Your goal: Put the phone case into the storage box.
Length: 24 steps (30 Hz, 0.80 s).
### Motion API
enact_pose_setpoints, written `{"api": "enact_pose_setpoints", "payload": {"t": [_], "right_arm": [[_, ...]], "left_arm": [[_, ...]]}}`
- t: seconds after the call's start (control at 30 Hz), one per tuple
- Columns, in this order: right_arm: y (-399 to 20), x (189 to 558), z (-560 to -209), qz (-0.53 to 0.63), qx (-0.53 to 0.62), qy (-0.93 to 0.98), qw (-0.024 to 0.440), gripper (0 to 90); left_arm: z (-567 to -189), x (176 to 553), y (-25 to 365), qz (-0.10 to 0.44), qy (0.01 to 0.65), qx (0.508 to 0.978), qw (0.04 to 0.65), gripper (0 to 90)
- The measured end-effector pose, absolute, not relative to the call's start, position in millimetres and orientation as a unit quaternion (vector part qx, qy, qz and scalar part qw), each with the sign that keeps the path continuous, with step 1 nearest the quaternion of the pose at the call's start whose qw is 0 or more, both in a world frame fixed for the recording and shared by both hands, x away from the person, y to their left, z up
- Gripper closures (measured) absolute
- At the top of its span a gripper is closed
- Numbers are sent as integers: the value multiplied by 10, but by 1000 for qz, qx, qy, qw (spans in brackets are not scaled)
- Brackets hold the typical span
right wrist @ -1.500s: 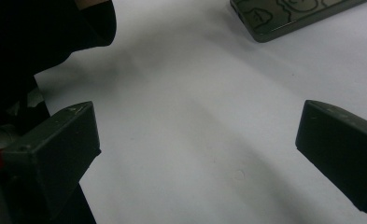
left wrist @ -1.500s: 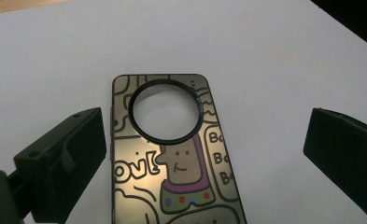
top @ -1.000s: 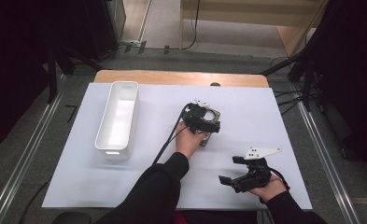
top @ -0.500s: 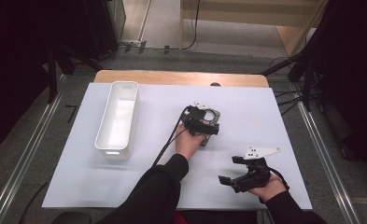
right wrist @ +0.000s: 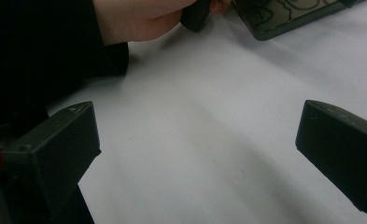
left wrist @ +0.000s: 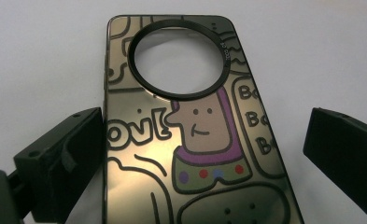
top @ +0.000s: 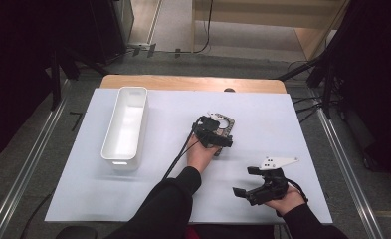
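Counter (top: pixel 133 199) — covered by a white sheet, with a wooden edge showing at the far side. The white bin (top: pixel 125 127), long and narrow, stands on the left part of the sheet, its long axis running away from the person, well apart from both claws.

Phone case (left wrist: pixel 190 140) — lies flat on the sheet near the counter's middle, to the right of the bin. Glossy dark surface printed with a cartoon figure in purple with coloured dots and outlined lettering; a large round black-rimmed camera opening sits at its far end. In the high view it (top: pixel 225 122) is partly covered by the left claw.

Left claw (top: pixel 214 135) — held in the person's left hand (top: pixel 199 153), lowered over the case. In the left claw's own view (left wrist: pixel 190 154) the jaws stand apart on either side of the case: the left jaw is at or just against the case's long edge, the right jaw stays clear of the opposite edge. Not clamped.

Right claw (top: pixel 244 182) — held in the right hand (top: pixel 281 199) near the counter's near right part, well apart from the case. Its own view (right wrist: pixel 195 154) shows jaws wide apart above bare sheet, with a corner of the case (right wrist: pixel 288 16) far off.
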State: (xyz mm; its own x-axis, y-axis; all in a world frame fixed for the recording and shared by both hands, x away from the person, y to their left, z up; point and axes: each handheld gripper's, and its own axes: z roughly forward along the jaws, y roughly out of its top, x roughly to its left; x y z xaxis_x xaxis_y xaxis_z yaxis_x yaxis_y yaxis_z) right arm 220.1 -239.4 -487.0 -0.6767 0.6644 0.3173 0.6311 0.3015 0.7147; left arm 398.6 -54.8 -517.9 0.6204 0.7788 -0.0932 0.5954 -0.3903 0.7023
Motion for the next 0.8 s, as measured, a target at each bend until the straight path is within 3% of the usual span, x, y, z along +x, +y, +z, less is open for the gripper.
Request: {"api": "enact_pose_setpoints", "payload": {"t": [0.63, 0.8], "right_arm": [[-2390, 2197, -4870, 431, 402, 808, 20, 0], [-2388, 2196, -4871, 431, 401, 808, 20, 0]], "left_arm": [[-5198, 3945, -613, 161, 408, 833, 337, 8], [-5200, 3925, -631, 178, 410, 832, 328, 53]]}}
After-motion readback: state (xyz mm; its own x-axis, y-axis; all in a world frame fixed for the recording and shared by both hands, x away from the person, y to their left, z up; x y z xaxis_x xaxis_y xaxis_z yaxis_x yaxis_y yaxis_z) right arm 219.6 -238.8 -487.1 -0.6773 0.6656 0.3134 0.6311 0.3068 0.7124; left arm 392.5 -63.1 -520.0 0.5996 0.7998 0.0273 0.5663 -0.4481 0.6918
